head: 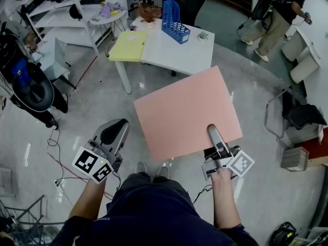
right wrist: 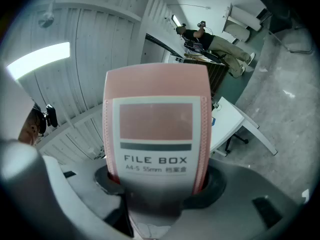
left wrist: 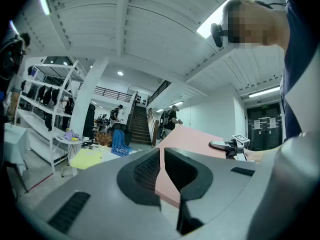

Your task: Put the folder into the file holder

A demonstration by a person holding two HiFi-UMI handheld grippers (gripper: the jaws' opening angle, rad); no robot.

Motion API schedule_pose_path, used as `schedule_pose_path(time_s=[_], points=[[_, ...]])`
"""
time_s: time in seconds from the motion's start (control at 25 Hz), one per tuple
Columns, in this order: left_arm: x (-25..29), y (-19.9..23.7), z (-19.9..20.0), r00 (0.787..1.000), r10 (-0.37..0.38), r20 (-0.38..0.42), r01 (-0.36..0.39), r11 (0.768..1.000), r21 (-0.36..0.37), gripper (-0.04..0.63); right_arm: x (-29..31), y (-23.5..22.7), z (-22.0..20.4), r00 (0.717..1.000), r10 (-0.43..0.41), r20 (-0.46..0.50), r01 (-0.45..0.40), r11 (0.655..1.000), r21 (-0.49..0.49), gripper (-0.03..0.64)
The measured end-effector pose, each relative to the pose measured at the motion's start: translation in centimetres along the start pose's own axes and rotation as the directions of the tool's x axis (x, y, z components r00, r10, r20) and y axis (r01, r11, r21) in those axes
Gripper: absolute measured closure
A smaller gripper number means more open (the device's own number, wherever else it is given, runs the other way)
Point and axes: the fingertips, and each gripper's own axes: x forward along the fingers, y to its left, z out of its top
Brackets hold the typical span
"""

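Pink folder level, long axis crosswise

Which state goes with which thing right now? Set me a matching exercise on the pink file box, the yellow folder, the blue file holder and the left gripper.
Things:
1. pink file box
2. yellow folder
3. blue file holder
4. left gripper

States:
A. holds nothing
B. lies flat on the left end of the white table, as the head view shows it
C. clamped in the right gripper, off the table
D. stands upright near the table's far edge

Pairs: 1-C, 2-B, 3-D, 4-A
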Motion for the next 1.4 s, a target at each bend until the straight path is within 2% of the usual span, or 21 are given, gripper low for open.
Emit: schedule_pose_path(time_s=[0.68,1.4], points=[[2.5,-0.5,-1.2,1.000,0.015,-0.005,-0.015,1.000,-0.015,0.545,-0.1,-2.9,1.0,0.999,-0.043,-0.004,0.043,0.999,-0.001,0.342],[3.7,-2.0,-2.2,0.999,0.044,0.006,-0.044,0.999,-0.019,0.545,-2.0,-4.7,3.0,0.999,-0.038,0.000,0.038,0.999,-0.004,0.345]])
